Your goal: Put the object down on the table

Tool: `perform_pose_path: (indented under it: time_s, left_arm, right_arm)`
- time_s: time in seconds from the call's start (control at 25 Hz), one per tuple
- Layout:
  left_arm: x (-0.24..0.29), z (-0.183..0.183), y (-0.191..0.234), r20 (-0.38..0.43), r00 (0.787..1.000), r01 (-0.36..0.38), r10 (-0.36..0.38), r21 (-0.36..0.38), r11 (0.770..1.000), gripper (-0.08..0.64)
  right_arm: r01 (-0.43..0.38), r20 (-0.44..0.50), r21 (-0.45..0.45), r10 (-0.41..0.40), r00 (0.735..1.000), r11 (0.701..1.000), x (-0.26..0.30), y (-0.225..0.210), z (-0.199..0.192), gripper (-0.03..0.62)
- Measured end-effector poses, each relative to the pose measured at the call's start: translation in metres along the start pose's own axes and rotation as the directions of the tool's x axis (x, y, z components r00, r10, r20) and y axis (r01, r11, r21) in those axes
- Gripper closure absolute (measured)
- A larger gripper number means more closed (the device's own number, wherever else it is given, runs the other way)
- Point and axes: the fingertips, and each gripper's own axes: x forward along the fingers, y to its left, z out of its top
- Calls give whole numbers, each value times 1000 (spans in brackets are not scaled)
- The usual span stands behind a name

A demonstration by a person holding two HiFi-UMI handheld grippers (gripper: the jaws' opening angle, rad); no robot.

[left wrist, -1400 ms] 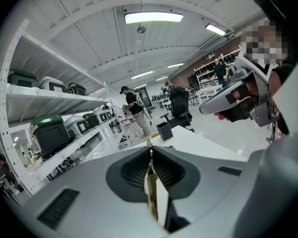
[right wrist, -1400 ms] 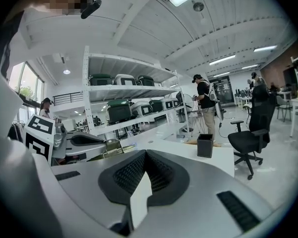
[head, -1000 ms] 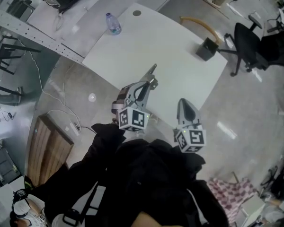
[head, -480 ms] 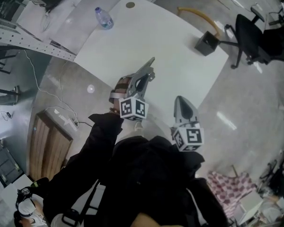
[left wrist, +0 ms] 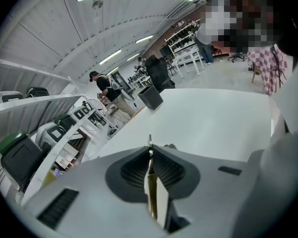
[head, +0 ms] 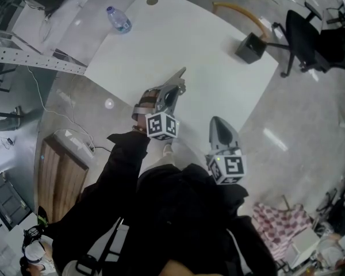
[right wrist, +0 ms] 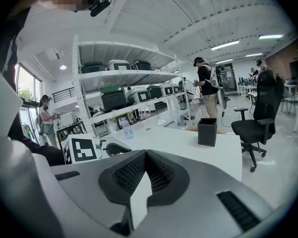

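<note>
Jaws of left gripper [left wrist: 150, 155] stand nearly closed, clamped on thin flat metal object [left wrist: 152, 190]; its tip pokes out past the fingertips. Right gripper [right wrist: 145, 155] jaws are together, nothing between them. Head view: left gripper sits over near edge of white table [head: 190, 45], object held above the top, contact not discernible. Right gripper is beside it, near that same edge. Farther across: black box [head: 248, 48] at right edge, water bottle [head: 118, 19] at far-left corner. Office chair [head: 310, 36] stands beyond.

Thin metal strip [left wrist: 149, 146], edge-on, clamped in left tool [head: 176, 88]
</note>
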Motion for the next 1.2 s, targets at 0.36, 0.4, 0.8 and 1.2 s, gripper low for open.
perform_pose_path:
  time_s: [0.36,0.4,0.8,1.2]
  left_arm:
    - [21,-19,-16,-39,999,31,-30,17,999,535]
    - [22,-21,-18,-44,998,34,-33,17,999,534]
    - [35,-36,-35,-77,995,66,-65,18,998,534]
    - [39,-51,-47,-120,988,96,-94,16,995,534]
  right_arm:
    - [5,-18,0,-5,1000,1000,0,-1,-7,591]
    - [6,-19,0,-6,1000,1000,0,-2,-8,591]
    - [10,-29,6,-10,1000,1000,-3,-3,-13,591]
    - [12,-49,7,-11,999,1000,-6,-4,-19,591]
